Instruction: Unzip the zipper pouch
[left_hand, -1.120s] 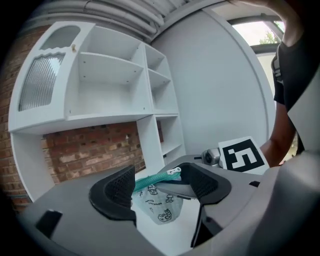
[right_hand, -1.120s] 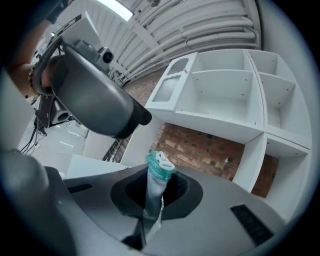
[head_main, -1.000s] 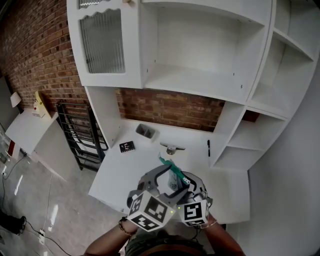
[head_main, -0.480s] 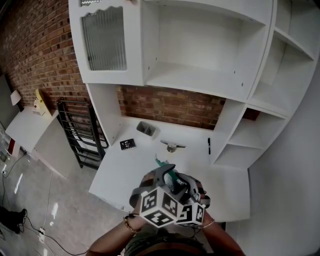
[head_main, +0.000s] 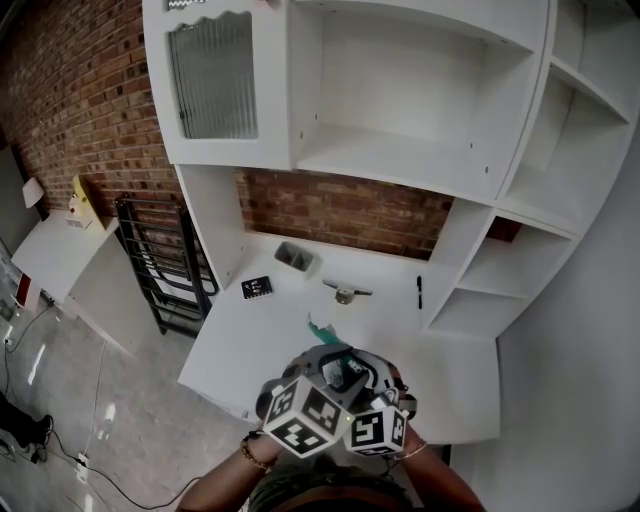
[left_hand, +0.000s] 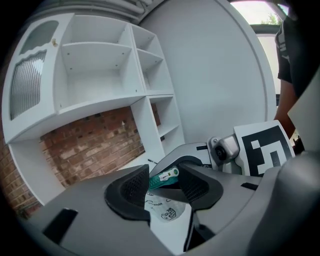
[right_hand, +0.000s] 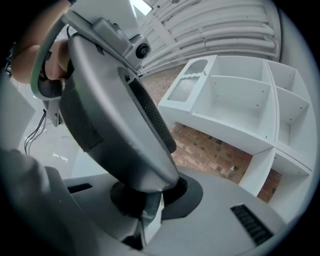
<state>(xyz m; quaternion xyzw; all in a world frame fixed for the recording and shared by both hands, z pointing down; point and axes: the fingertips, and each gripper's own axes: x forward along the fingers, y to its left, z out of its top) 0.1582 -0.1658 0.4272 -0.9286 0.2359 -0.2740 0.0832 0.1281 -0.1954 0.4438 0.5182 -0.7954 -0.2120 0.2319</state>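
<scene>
1. Left gripper view first: finds the left gripper (left_hand: 162, 184) half closed, jaws just now narrowing, with the white zipper pull (left_hand: 170, 174) and a short stretch of teal zipper tape (left_hand: 156, 181) lying between the fingers (left_hand: 134, 186). No firm squeeze shows yet, and a sliver of slack seems left beside each pad.
2. Just below those fingers, shows the pouch (left_hand: 166, 212), white with small printed figures, hanging down from the zipper line.
3. In the right gripper view, finds the right gripper (right_hand: 150, 200) pressed together on a fold of the pouch's cloth, pinched right at the fingertips. The left gripper's grey shell looms just above and ahead of them.
4. In the head view, places both grippers close side by side over the near part of the table (head_main: 250, 340), with the teal end of the pouch poking out beyond the fingertips.
5. Step in hand, as a judgement: getting hold of the pull while the other side anchors the cloth. No opened stretch of zipper can be made out, so the unzipping looks not yet begun.
6. Next move calls for finishing the pinch squarely on the pull, then drawing it along the tape, away from the right fingers.
7. Calls too for a firm anchor on the right and a pull kept in line with the teeth, lest the small tab slip out from between the pads.
</scene>
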